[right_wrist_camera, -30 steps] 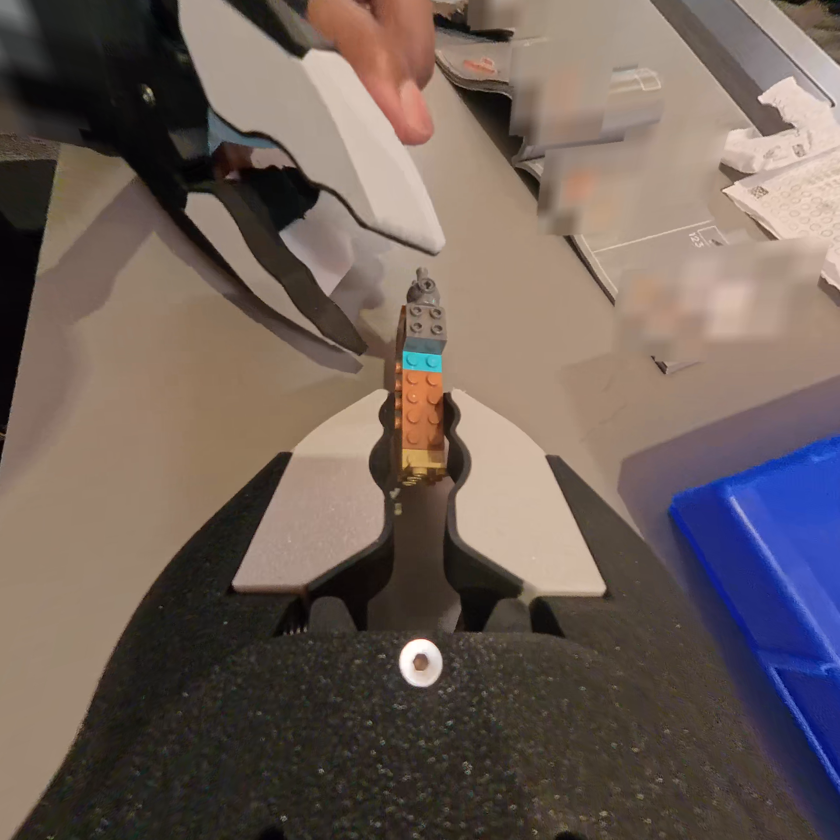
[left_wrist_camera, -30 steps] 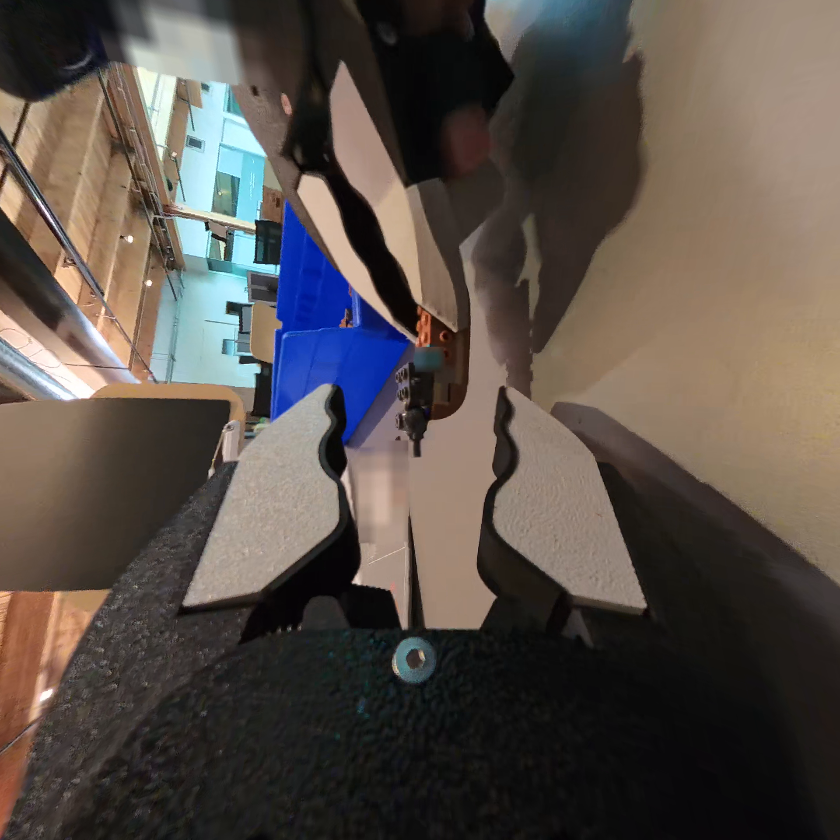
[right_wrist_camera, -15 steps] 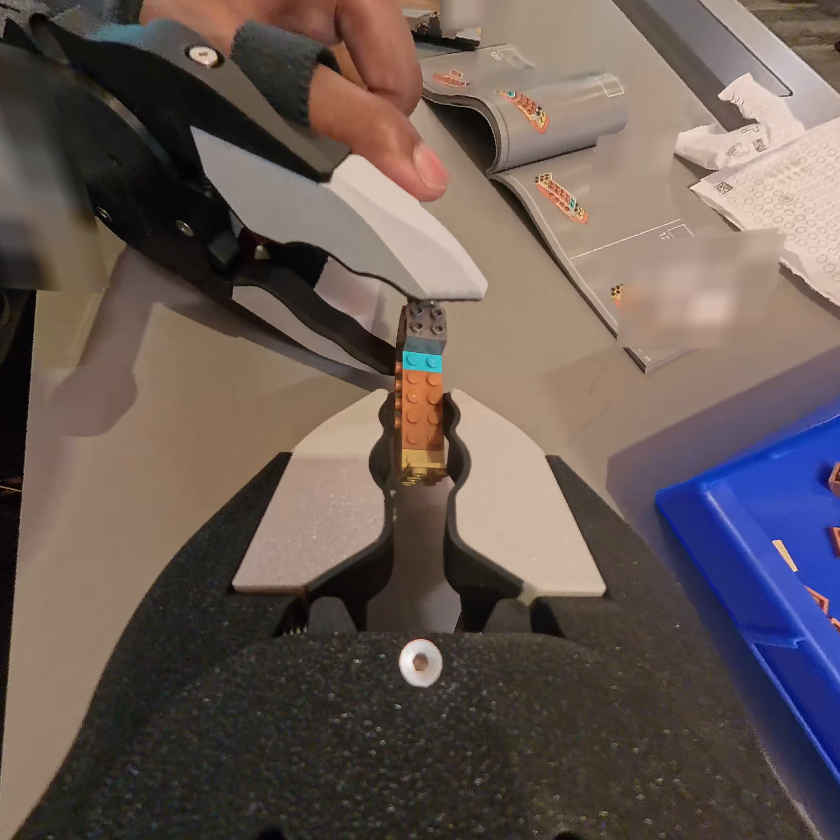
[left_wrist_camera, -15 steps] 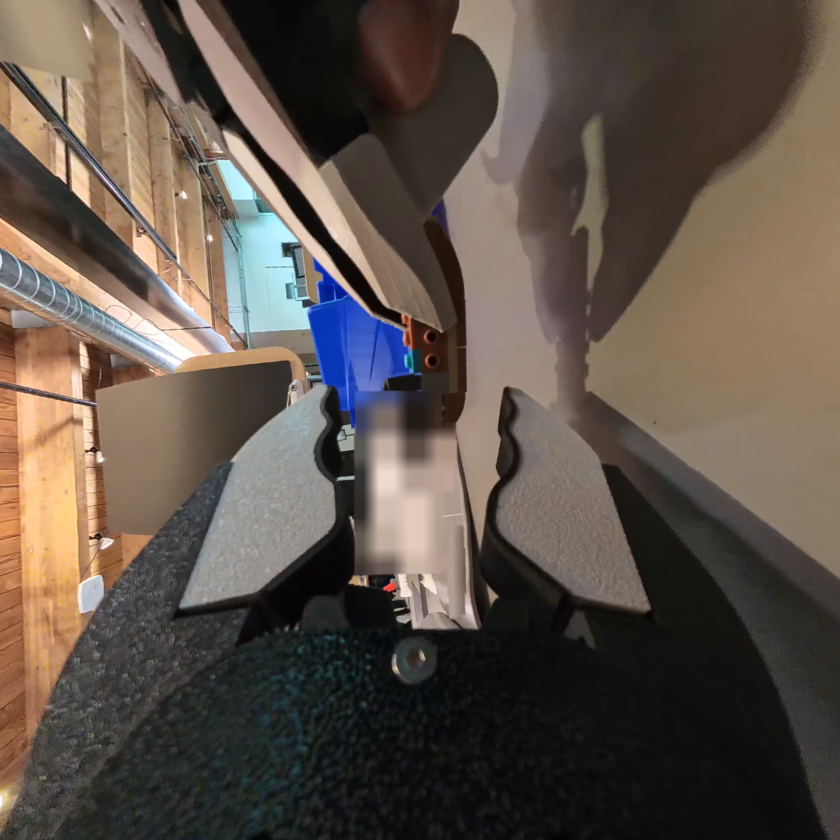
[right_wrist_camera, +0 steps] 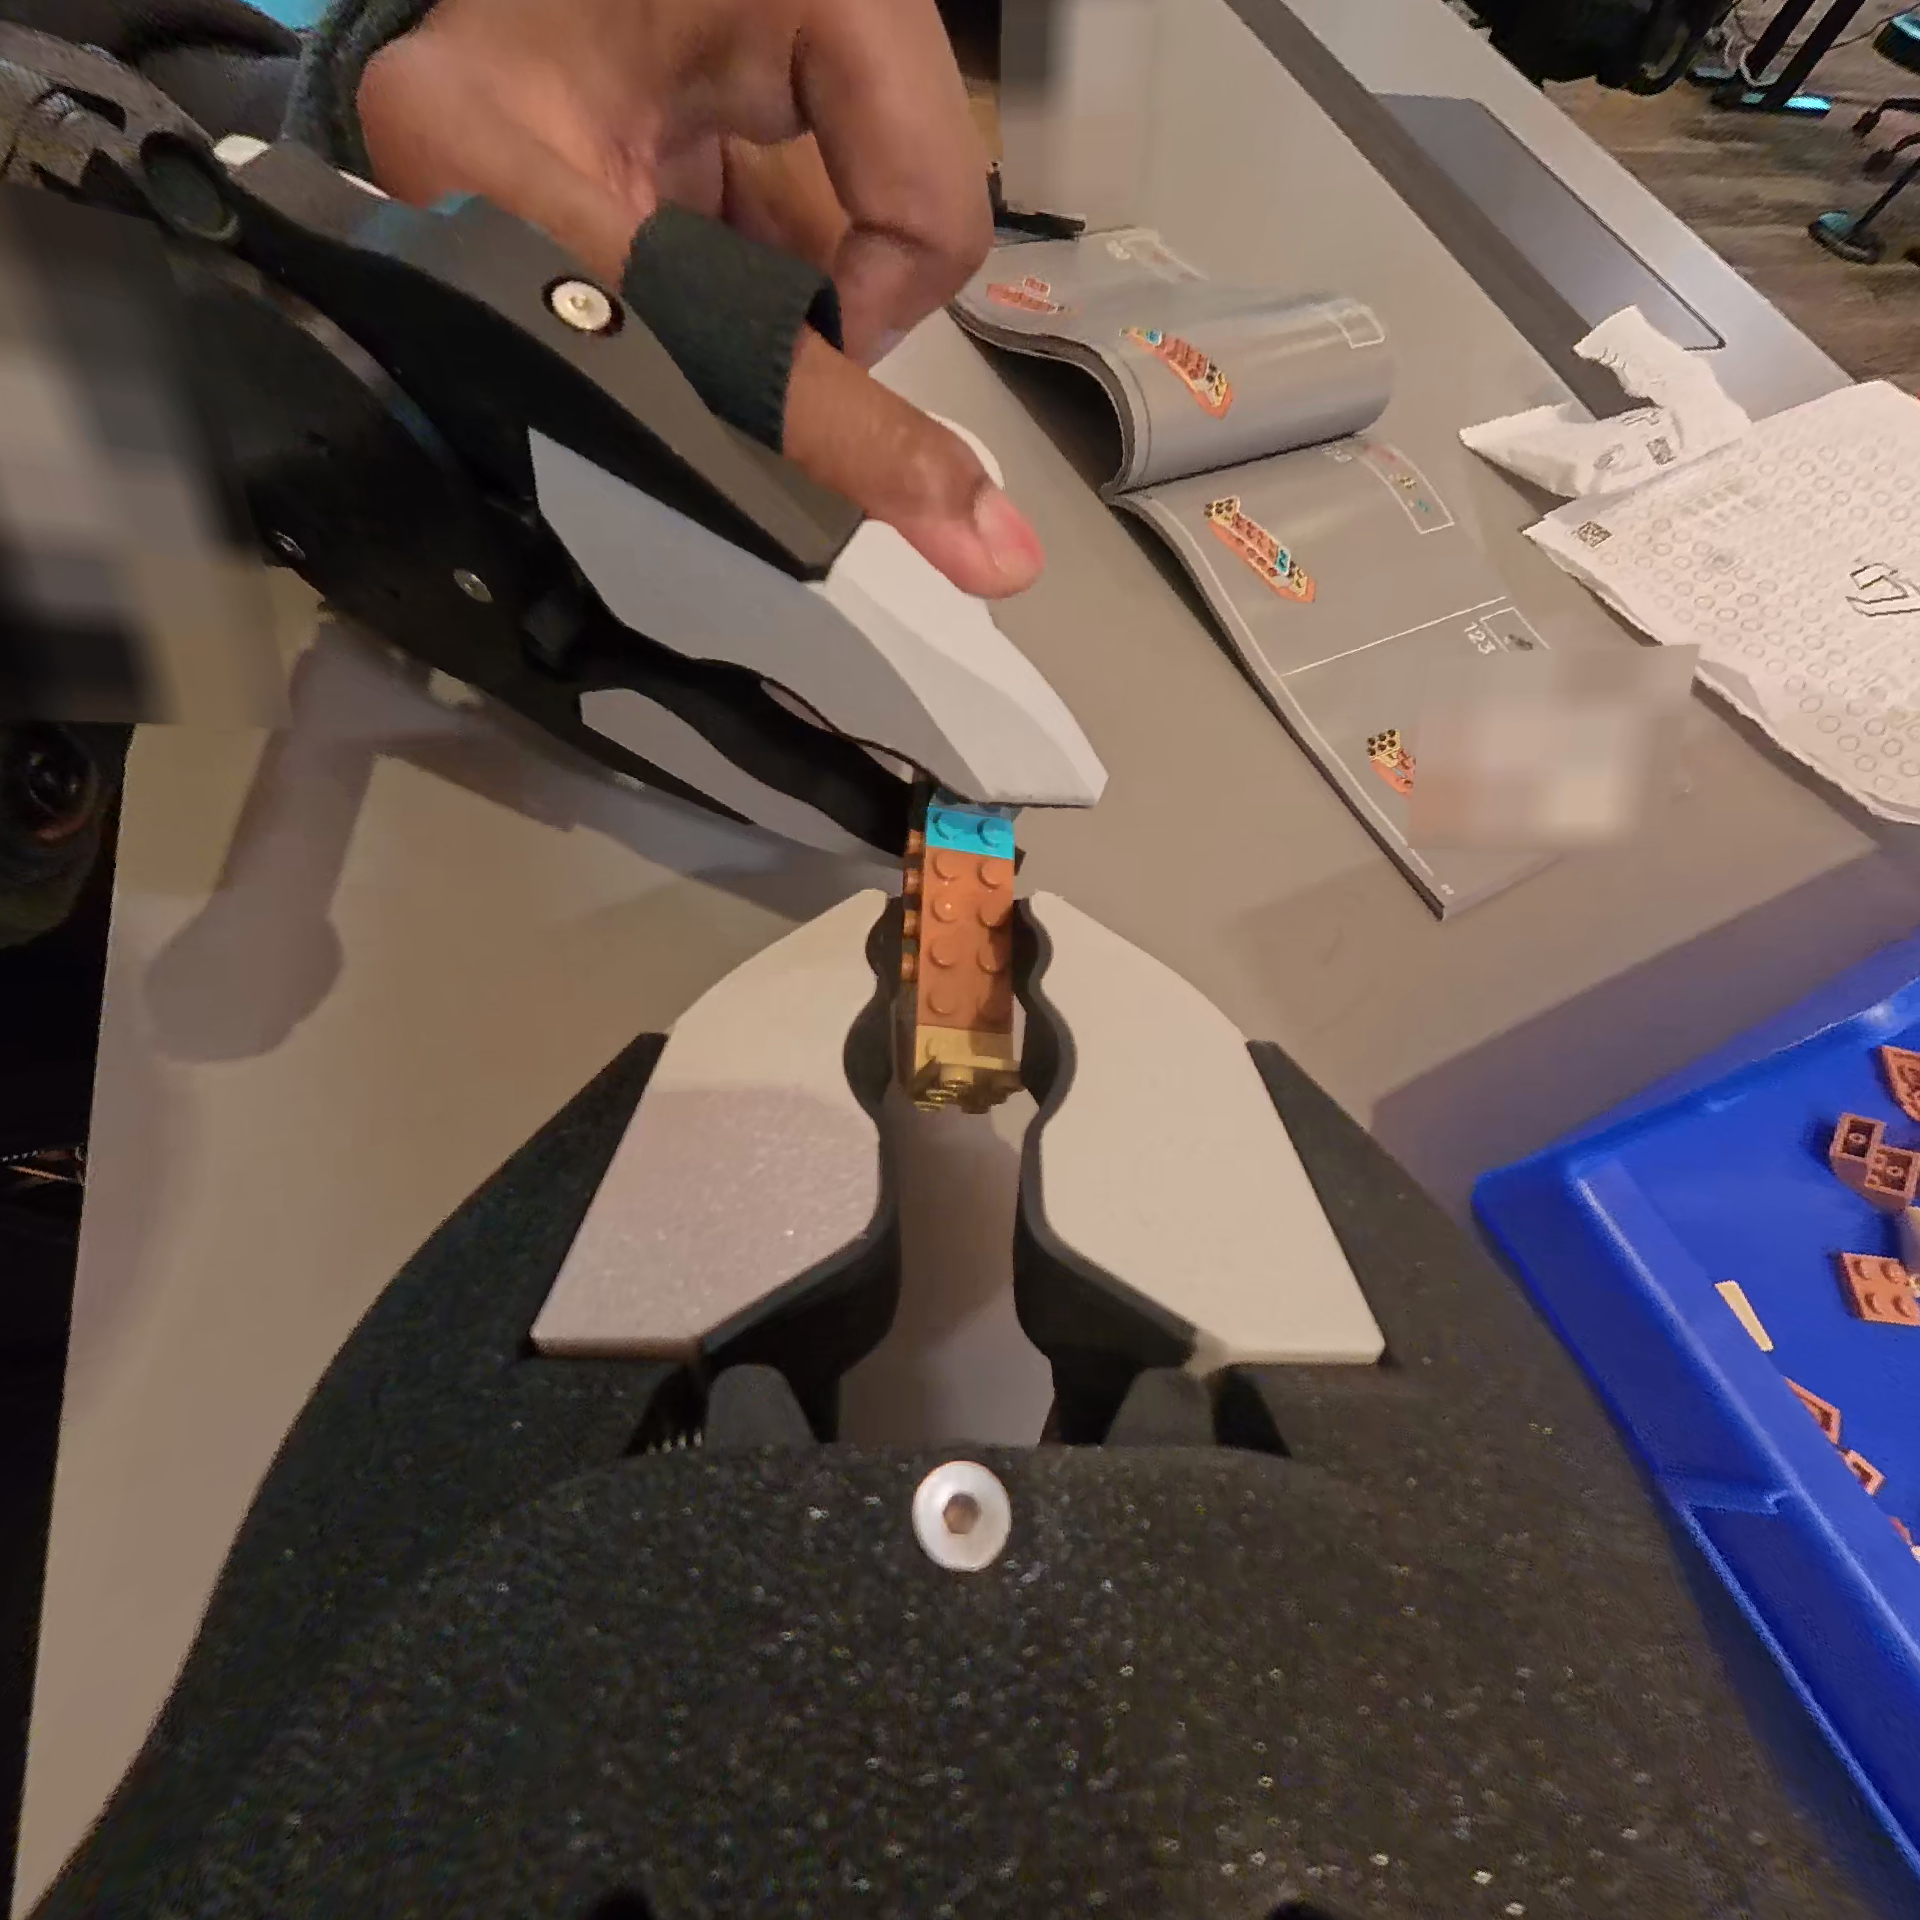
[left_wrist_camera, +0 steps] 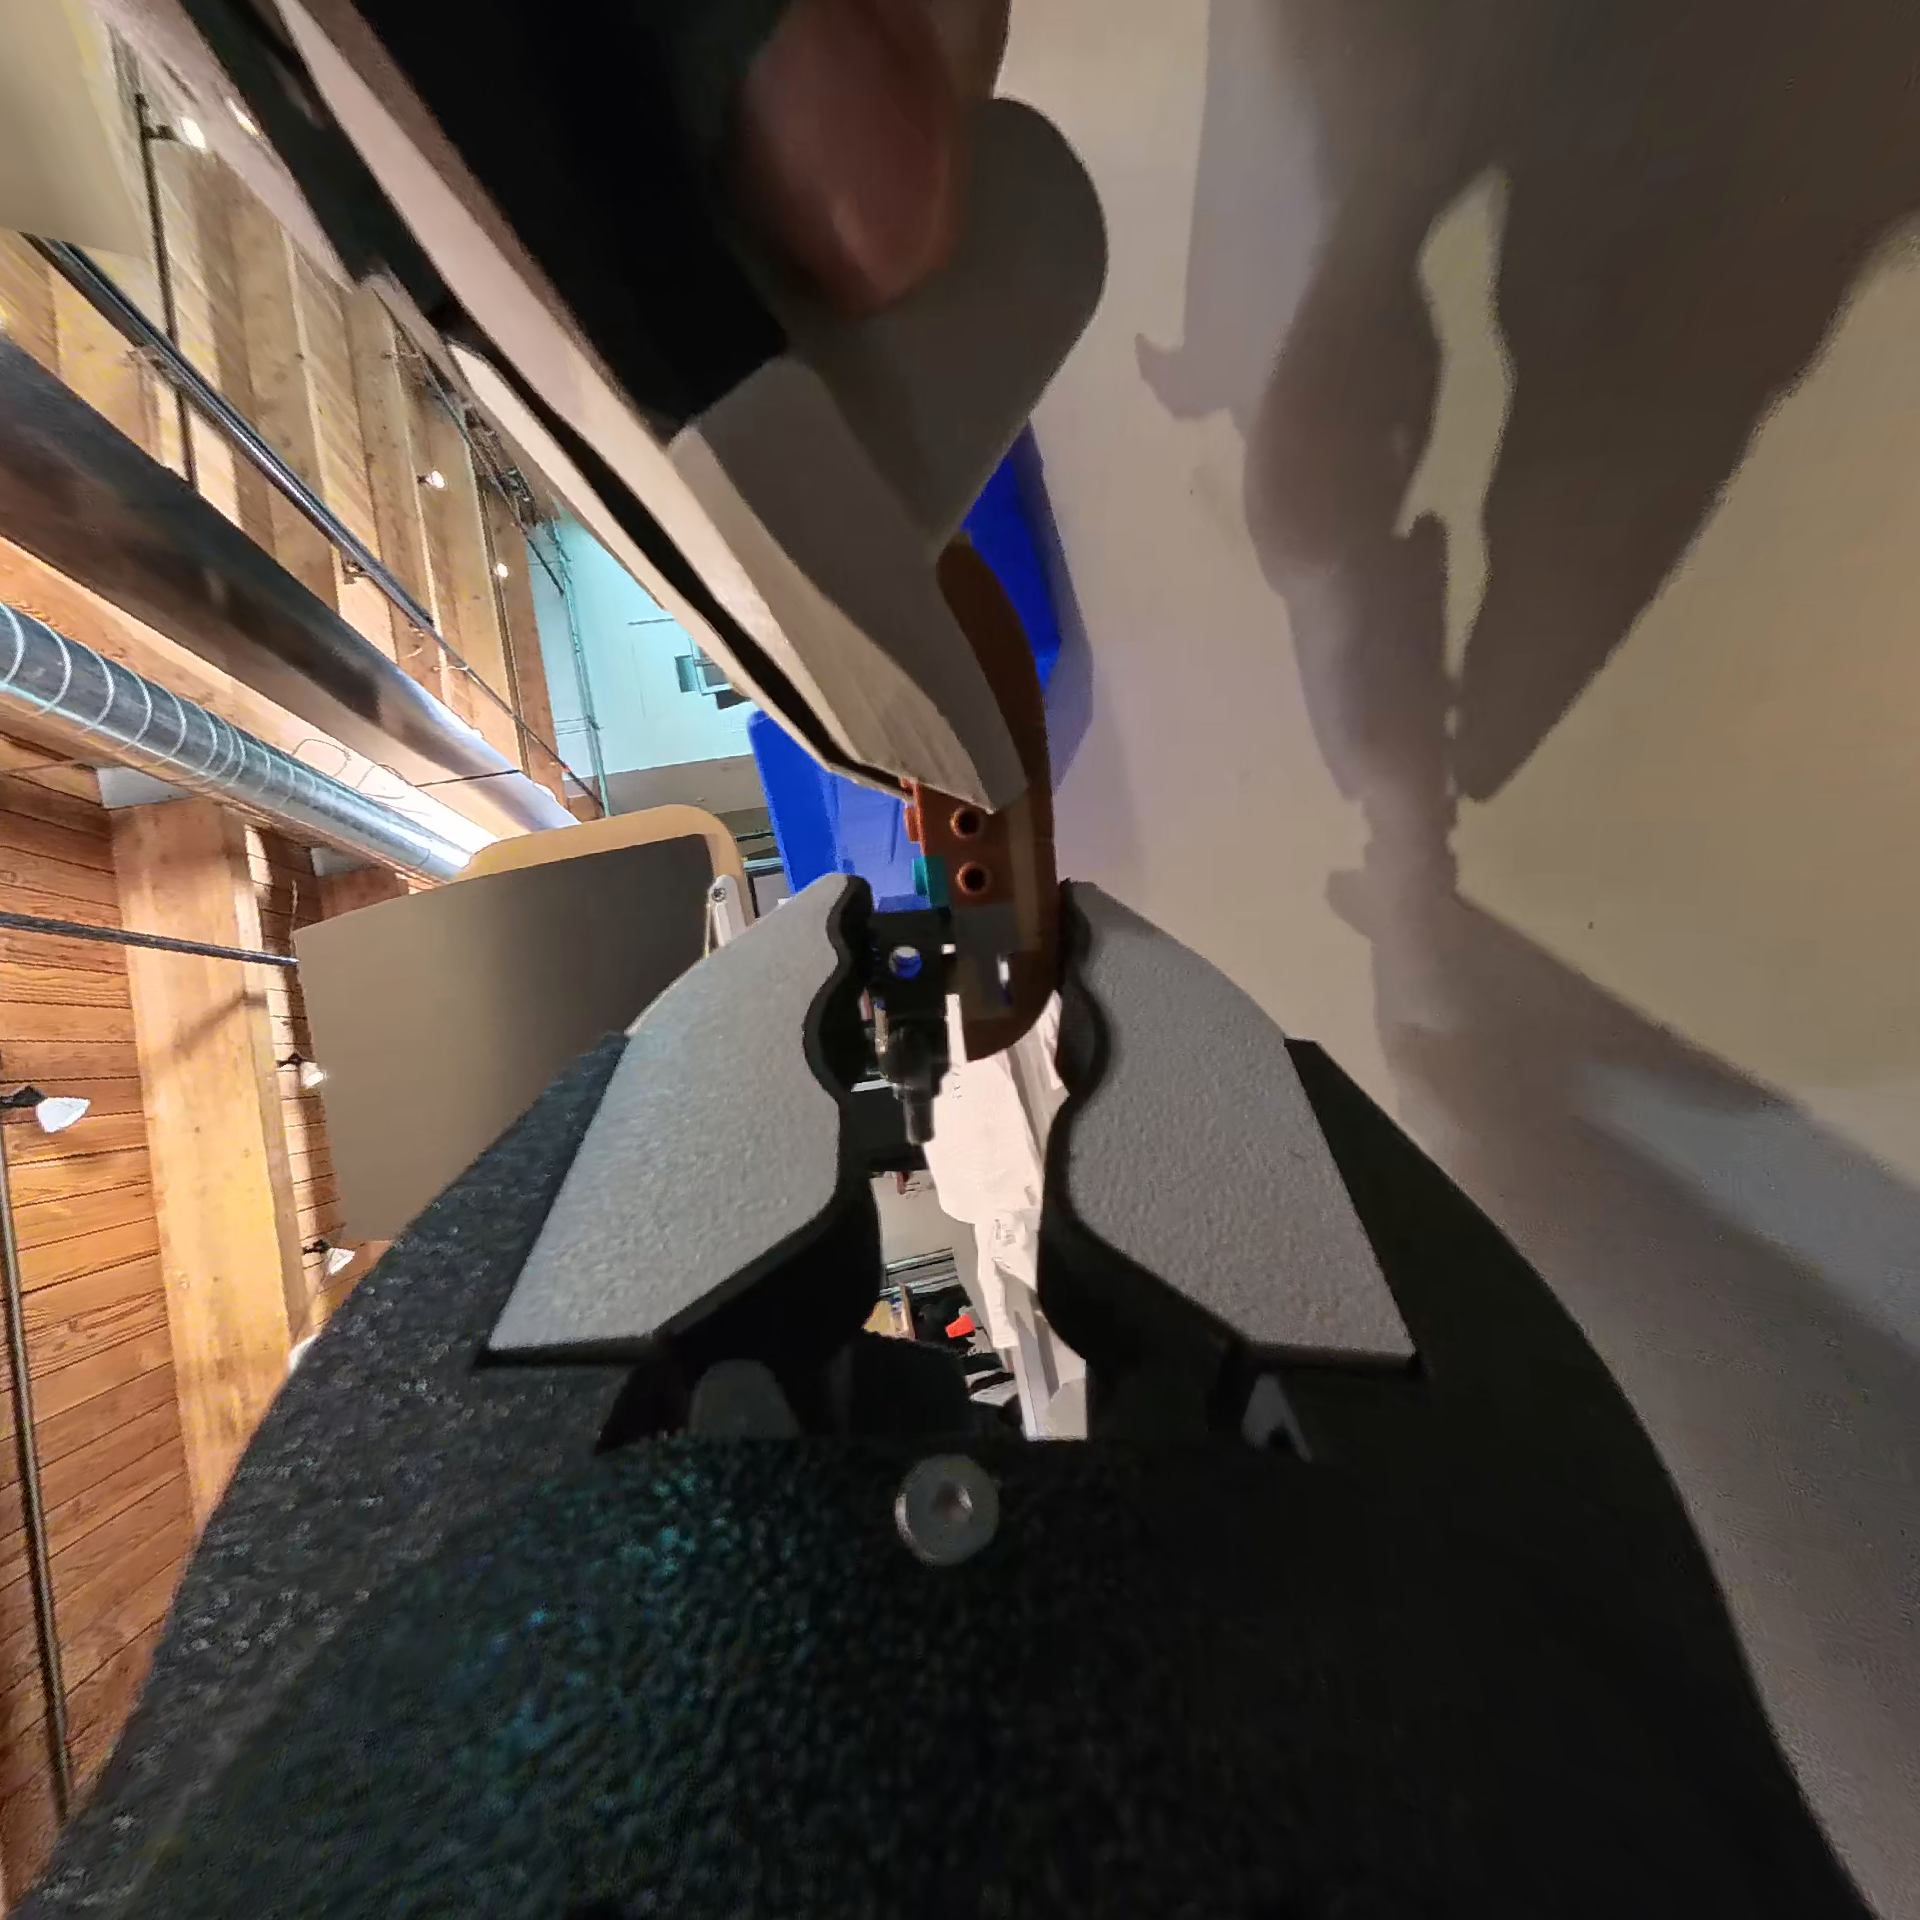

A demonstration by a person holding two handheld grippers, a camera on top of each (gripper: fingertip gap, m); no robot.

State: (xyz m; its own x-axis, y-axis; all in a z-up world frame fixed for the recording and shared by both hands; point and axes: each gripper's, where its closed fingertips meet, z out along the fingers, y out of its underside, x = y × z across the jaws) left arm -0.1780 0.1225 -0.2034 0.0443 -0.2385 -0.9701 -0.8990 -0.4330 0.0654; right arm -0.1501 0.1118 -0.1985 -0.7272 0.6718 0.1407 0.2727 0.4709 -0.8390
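Left wrist view. Left tongs (left_wrist_camera: pixel 956 966): narrowed about the dark far end of a brick assembly (left_wrist_camera: pixel 971 883); the brown curved piece of the assembly lies against the right-hand pad, while contact on the other side cannot be judged. The assembly shows brown bricks with round holes, a teal piece and a black tip pointing toward the camera. Above the assembly, the right tongs (left_wrist_camera: pixel 935 748) come down on it with both fingers closed along its length; a fingertip (left_wrist_camera: pixel 852 177) rests on top of them. Behind the assembly: a blue bin (left_wrist_camera: pixel 821 821). To the right of the assembly: pale tabletop (left_wrist_camera: pixel 1558 935) carrying shadows. To the left of the assembly: a wooden wall (left_wrist_camera: pixel 125 1039) and a silver duct (left_wrist_camera: pixel 208 748).

Right wrist view. Right tongs (right_wrist_camera: pixel 961 935): clamped on the brick assembly (right_wrist_camera: pixel 966 935), both pads against its brown sides, a tan and gold end nearest the camera, a teal plate at the far end. Beyond the teal plate, the left tongs (right_wrist_camera: pixel 966 800) cover the assembly's tip, carried by a hand (right_wrist_camera: pixel 675 156) with a black strap over one finger. Right of the assembly: an open instruction booklet (right_wrist_camera: pixel 1299 540) on the grey tabletop (right_wrist_camera: pixel 468 987), then printed paper sheets (right_wrist_camera: pixel 1766 582). Nearer and right of the assembly: the blue bin (right_wrist_camera: pixel 1610 1299) holding loose brown bricks (right_wrist_camera: pixel 1881 1164).
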